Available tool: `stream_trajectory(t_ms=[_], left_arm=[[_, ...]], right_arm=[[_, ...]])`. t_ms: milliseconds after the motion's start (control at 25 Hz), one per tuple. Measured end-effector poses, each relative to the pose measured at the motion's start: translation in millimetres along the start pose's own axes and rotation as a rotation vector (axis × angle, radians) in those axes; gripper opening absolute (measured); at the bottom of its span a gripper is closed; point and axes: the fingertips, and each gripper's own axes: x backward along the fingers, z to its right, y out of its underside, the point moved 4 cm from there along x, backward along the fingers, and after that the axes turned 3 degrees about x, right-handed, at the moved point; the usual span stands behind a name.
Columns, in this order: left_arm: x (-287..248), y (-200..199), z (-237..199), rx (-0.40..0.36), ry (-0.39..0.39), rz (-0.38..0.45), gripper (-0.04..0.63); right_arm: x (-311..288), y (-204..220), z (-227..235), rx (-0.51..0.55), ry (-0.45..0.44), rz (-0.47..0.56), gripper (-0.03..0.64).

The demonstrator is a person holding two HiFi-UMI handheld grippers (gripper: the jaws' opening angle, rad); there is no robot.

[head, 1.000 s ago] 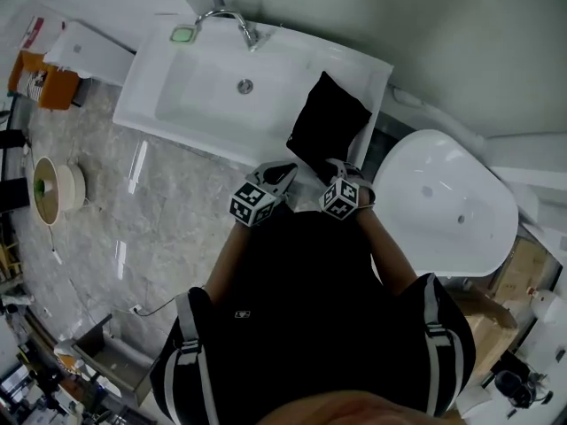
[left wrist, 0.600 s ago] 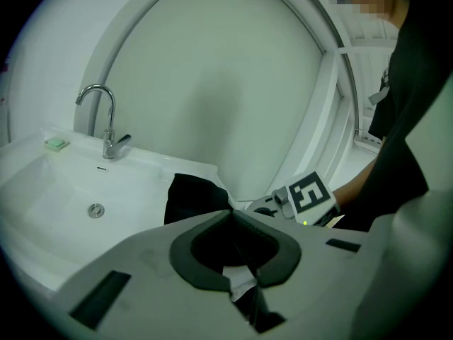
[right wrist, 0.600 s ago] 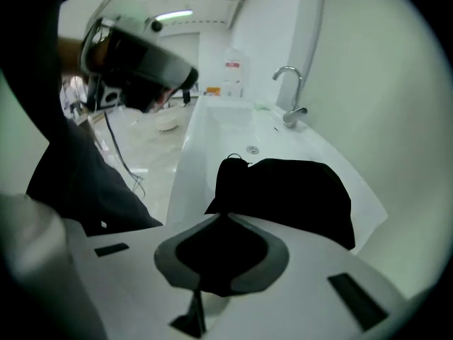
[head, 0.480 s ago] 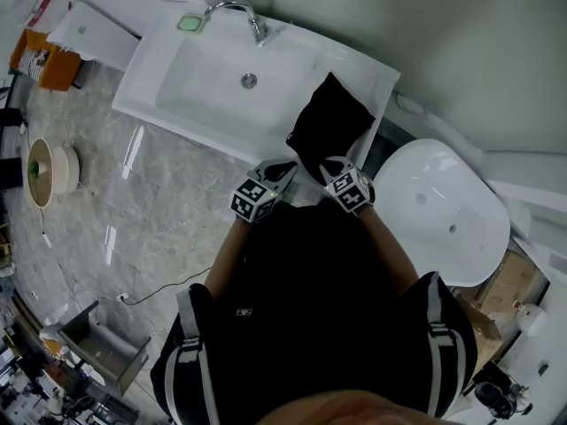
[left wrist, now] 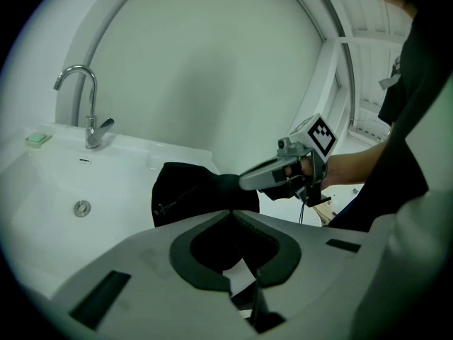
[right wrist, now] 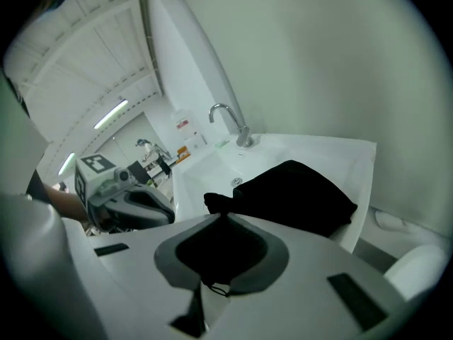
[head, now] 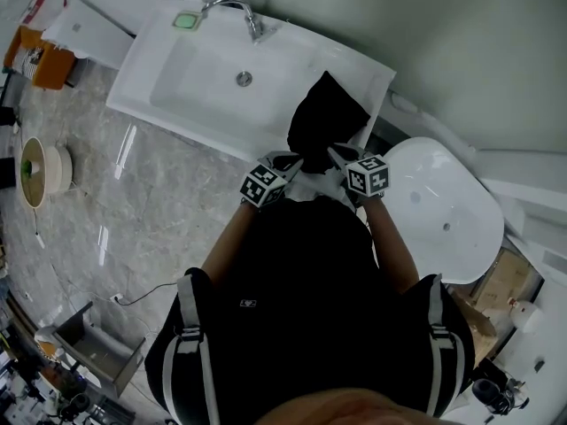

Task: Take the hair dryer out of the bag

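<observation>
A black bag lies on the right end of the white washbasin top. No hair dryer shows; the bag's inside is hidden. My left gripper is shut on the bag's near left edge, with black cloth bunched between its jaws. My right gripper has just been closing and is now shut on the near right edge, black cloth pinched in its jaws. Each gripper shows in the other's view: the right one, the left one. The bag's near edge is raised between them.
The basin bowl with a chrome tap and a green soap lies left of the bag. A white toilet stands to the right, below the counter. The wall runs close behind. The floor is grey marble.
The right gripper has rolled, risen and closed on the bag's near edge; its marker cube has shifted right. The bag's near edge is now lifted and bunched. The left gripper has sunk slightly.
</observation>
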Motion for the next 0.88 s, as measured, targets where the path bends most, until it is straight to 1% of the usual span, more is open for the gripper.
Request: stream_trajectory(t_ms=[120, 200, 280, 400, 440, 480, 560, 640, 720, 880], left_arm=[[-23.1, 8.0, 3.4, -0.019, 0.031, -0.072, 0.017], [-38.0, 10.9, 3.7, -0.004, 0.045, -0.094, 0.017], [-51.0, 13.3, 3.9, 0.049, 0.063, -0.114, 0.018], [-68.9, 11.9, 2.5, 0.173, 0.091, -0.084, 0.018], [-73.4, 11.1, 0.3, 0.192, 0.08, -0.078, 0.018], [-77.6, 10.9, -2.1, 0.195, 0.06, -0.08, 0.02], [-86.4, 11.7, -5.9, 0.183, 0.024, -0.103, 0.029], [-95.6, 13.4, -9.4, 0.174, -0.005, -0.131, 0.1], [-104.0, 14.2, -12.3, 0.17, -0.019, -0.152, 0.128], [-119.8, 12.7, -17.0, 0.202, -0.024, -0.181, 0.138]], right_arm=[[7.5, 1.3, 10.5, -0.103, 0.009, 0.042, 0.077], [13.2, 3.6, 15.6, -0.128, 0.026, 0.054, 0.077], [19.3, 5.7, 17.6, -0.127, 0.038, 0.058, 0.077], [26.2, 7.5, 15.0, -0.098, 0.039, 0.071, 0.077], [27.7, 8.4, 13.3, -0.085, 0.038, 0.075, 0.077], [29.2, 9.6, 11.7, -0.076, 0.038, 0.078, 0.077], [33.0, 12.7, 10.4, -0.074, 0.039, 0.087, 0.077], [36.4, 16.1, 10.1, -0.083, 0.037, 0.096, 0.078], [39.0, 19.1, 8.8, -0.091, 0.033, 0.101, 0.077], [44.2, 23.5, 4.7, -0.093, 0.025, 0.105, 0.078]])
